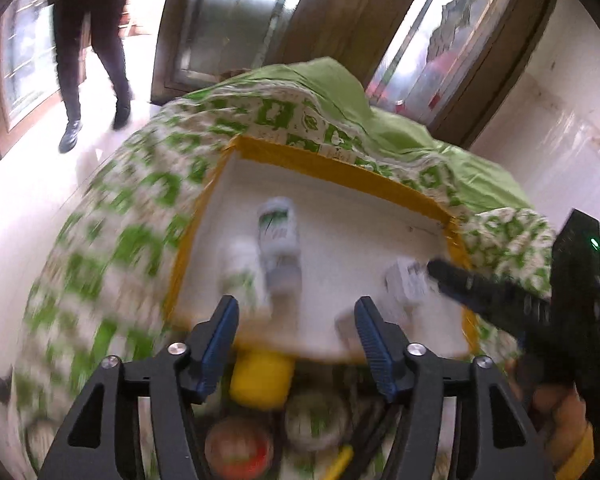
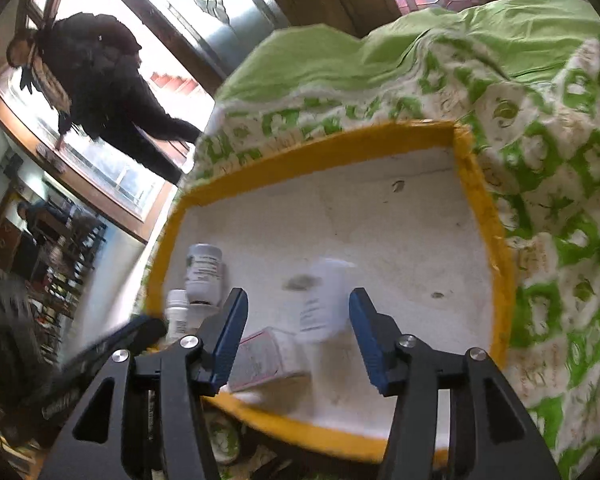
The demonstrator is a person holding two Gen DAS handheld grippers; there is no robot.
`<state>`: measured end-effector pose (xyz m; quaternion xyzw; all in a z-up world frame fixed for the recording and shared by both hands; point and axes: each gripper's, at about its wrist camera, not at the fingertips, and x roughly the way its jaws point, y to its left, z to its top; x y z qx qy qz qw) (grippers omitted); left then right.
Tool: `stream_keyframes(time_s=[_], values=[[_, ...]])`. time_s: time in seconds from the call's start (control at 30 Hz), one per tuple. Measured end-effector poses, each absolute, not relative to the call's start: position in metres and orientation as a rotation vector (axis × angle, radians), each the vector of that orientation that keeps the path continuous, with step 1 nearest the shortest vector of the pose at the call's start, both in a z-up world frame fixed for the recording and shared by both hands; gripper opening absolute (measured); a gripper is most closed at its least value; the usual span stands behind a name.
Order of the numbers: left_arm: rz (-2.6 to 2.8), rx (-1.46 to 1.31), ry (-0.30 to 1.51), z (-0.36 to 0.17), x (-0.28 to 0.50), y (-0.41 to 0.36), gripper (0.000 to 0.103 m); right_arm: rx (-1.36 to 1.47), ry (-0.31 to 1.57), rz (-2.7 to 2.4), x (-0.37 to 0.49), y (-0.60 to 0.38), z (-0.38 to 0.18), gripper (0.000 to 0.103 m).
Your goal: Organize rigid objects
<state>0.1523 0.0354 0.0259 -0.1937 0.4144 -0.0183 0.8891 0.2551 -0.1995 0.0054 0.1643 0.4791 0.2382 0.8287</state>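
Observation:
A white foam box with a yellow taped rim [image 1: 324, 168] [image 2: 484, 216] sits on a green-and-white cloth. In it lie several white bottles: a green-labelled one [image 1: 278, 226], a smaller one [image 1: 240, 270], a blurred one [image 1: 406, 280]. The right wrist view shows a dark-labelled bottle [image 2: 204, 270], a small white bottle [image 2: 178, 312], a blurred white bottle [image 2: 324, 300] and a pink-edged packet [image 2: 266, 354]. My left gripper [image 1: 296, 330] is open and empty at the box's near edge. My right gripper [image 2: 298, 330] is open and empty, with the blurred bottle just beyond its fingers.
Below the box's near rim lie a yellow-capped item [image 1: 262, 378], a red-and-green round lid [image 1: 238, 450] and a green-printed round lid [image 1: 316, 420]. A person in black [image 2: 104, 80] stands beyond the table by glass doors. The cloth [image 2: 548, 184] is rumpled around the box.

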Motion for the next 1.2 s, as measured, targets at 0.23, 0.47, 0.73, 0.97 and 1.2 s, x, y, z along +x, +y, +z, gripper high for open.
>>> stream_keyframes(time_s=[0.23,0.47,0.73,0.97,1.2], values=[[-0.015,-0.469,0.912,0.001,0.075,0.034,0.073,0.344,0.934,0.461,0.203,-0.226,0.03,0.061],[-0.048,-0.44,0.938,-0.006,0.055,0.004,0.073,0.264,0.937,0.461,0.127,-0.247,0.029,0.067],[-0.038,-0.448,0.963,-0.01,0.033,-0.007,0.073,0.241,0.936,0.423,0.093,-0.268,0.027,0.068],[-0.045,-0.423,0.974,-0.012,0.032,-0.011,0.074,0.245,0.957,0.414,0.097,-0.27,0.023,0.068],[-0.062,-0.372,0.969,-0.01,0.033,-0.021,0.073,0.26,0.984,0.424,0.103,-0.269,0.018,0.068]])
